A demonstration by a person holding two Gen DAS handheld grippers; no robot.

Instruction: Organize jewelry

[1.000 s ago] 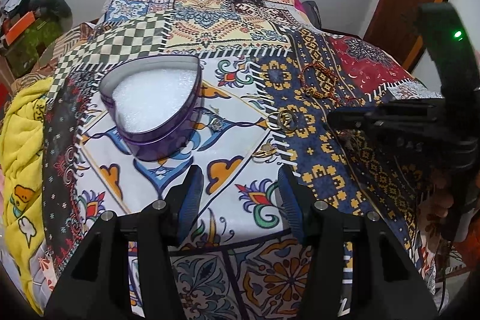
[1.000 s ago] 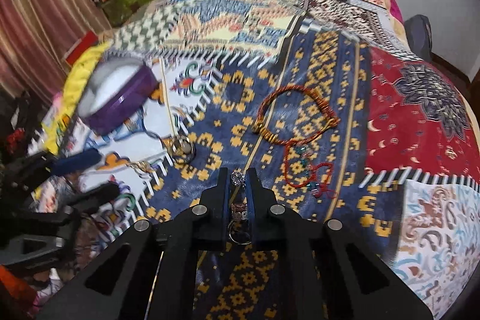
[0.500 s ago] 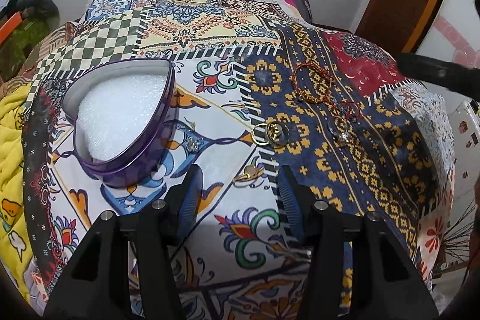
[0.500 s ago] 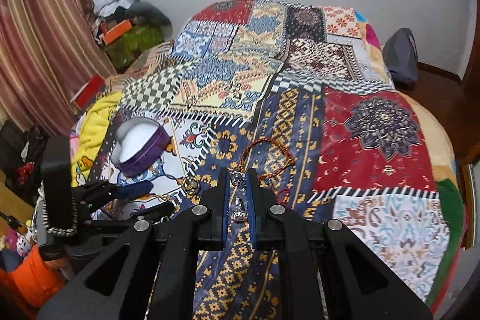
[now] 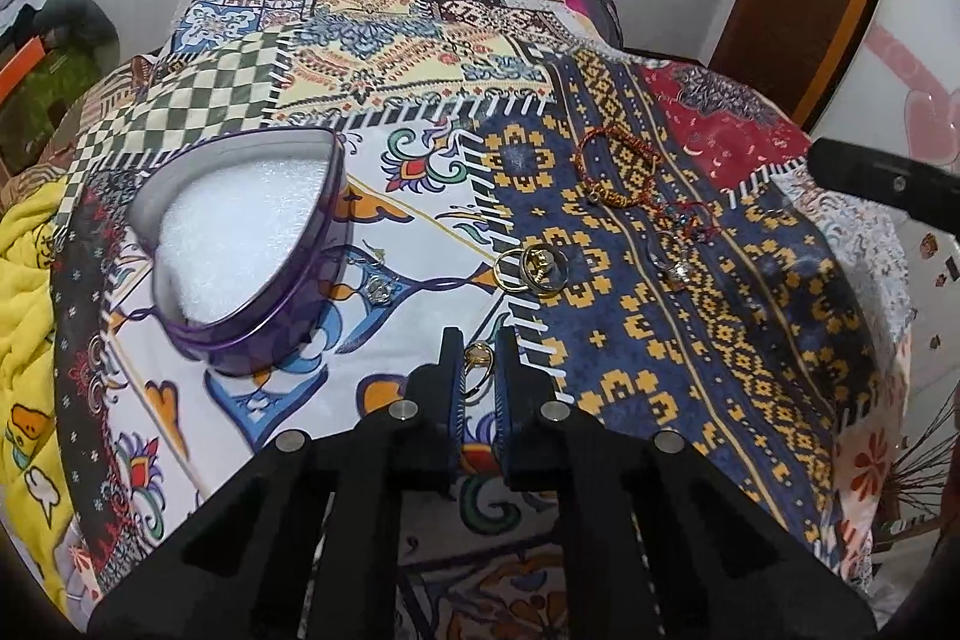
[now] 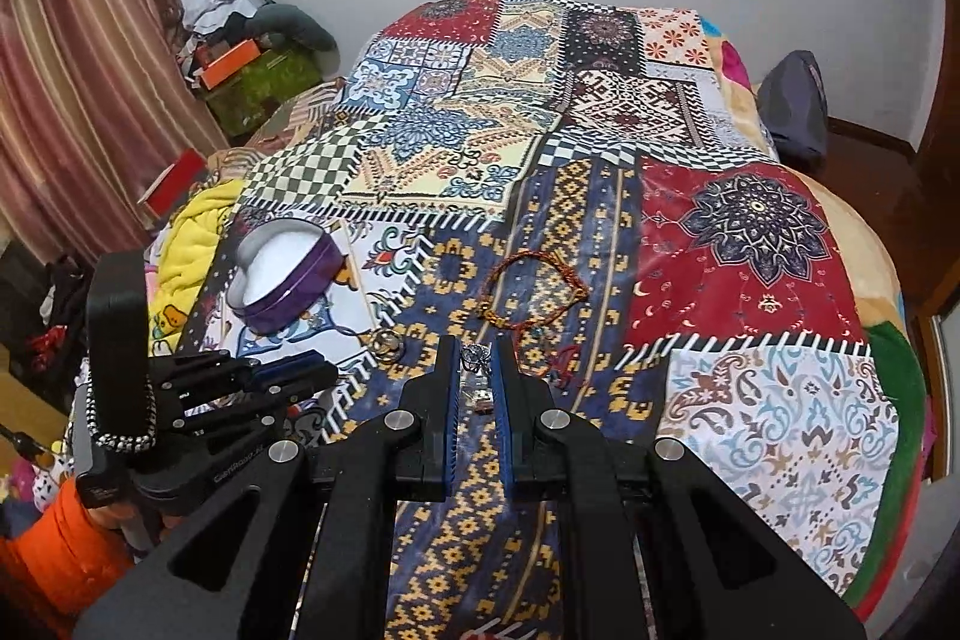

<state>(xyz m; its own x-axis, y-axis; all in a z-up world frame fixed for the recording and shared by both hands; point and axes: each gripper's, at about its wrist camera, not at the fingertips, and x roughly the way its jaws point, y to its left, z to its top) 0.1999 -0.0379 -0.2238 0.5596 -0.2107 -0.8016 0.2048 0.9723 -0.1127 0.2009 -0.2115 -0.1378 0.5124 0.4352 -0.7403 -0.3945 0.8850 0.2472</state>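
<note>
Left gripper (image 5: 479,361) pinched one gold ring (image 5: 478,357); right gripper (image 6: 477,370) clamped one silver charm (image 6: 476,359). Beyond lay two gold bangles (image 5: 531,268), two thread bracelets (image 5: 618,172), then one purple heart tin (image 5: 240,232) on the quilt (image 5: 690,340).

The patchwork bedspread (image 5: 690,352) is printed cloth with a soft, faintly sheened nap. At the left of the left wrist view, the heart-shaped box (image 5: 240,244) has a glossy purple wall, a dull metal-looking rim and a white foam lining. Lower centre, the left gripper (image 5: 478,370) is matt black plastic with ribbed blue pads, closed around a shiny gold ring (image 5: 480,357). Right of centre, gold bangles (image 5: 531,269) gleam like polished metal; the braided bracelet (image 5: 618,166) above them is rough cord.
</note>
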